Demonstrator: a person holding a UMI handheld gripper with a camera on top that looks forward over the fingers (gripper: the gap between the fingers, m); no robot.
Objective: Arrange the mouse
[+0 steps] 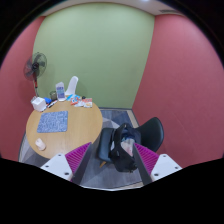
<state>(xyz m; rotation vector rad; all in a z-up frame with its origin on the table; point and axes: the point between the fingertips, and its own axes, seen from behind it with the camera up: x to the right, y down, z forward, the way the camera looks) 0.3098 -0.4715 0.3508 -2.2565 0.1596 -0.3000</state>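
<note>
gripper view: round wooden table (85, 125), green wall (95, 45)

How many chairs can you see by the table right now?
1. A black chair stands beside the round wooden table, just beyond the gripper, whose fingers hold a dark object, apparently the mouse. Others could be hidden behind the gripper.

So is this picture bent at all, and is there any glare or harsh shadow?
Gripper view: strong wide-angle bending, the green wall and red wall curve; lighting soft and even, no glare on the round table, no hard shadows; the black mouse held between the gripper fingers looks dark and short on detail.
</note>
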